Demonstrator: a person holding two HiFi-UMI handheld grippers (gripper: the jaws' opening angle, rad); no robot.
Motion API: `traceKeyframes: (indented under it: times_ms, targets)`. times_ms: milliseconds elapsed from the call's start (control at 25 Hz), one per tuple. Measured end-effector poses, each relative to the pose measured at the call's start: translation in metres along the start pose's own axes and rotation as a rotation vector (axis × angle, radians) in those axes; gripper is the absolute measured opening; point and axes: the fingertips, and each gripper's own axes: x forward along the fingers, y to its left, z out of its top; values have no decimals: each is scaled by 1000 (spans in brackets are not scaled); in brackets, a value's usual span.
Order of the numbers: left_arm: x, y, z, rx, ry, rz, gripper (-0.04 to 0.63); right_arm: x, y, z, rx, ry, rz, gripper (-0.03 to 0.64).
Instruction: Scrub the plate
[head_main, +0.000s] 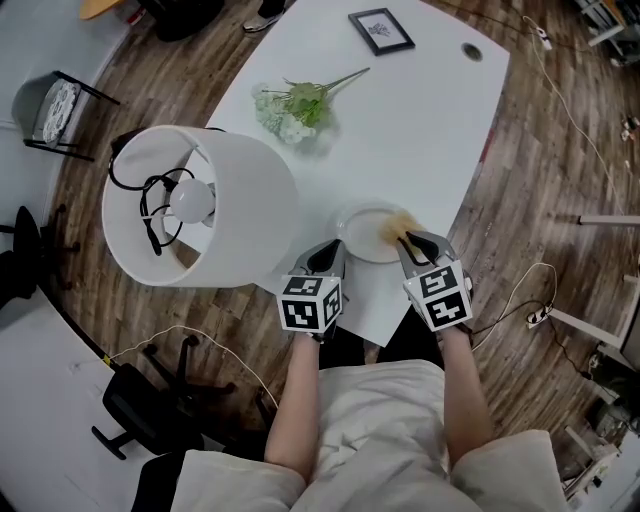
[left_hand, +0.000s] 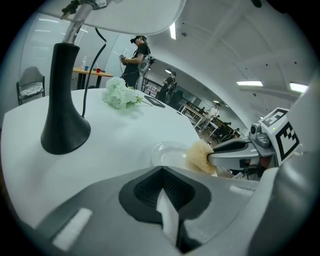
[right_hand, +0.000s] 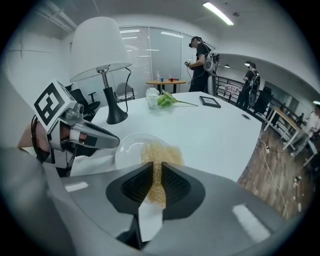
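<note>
Your right gripper (right_hand: 156, 169) pinches a tan scrub pad (right_hand: 161, 152), which spills past its jaw tips onto the white plate (right_hand: 128, 148), ready to scrub. Your left gripper (left_hand: 162, 171), jaws pressed together and empty, sits just short of the plate's rim, likely to steady it.

Lamp (head_main: 200, 205) close left of plate (head_main: 362, 233)
</note>
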Motion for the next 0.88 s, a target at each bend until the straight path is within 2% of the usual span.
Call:
traceKeyframes:
  times_ms: [240, 560, 880]
  targets:
    - [-1, -1, -1, 2, 8, -9, 2, 5, -14, 4, 13, -2, -36, 75]
    - [-1, -3, 1, 5, 2, -9, 2, 24, -5, 24, 30, -54, -40, 75]
    - [0, -2, -1, 22, 8, -15, 2, 43, 25, 47, 15, -70, 26, 75]
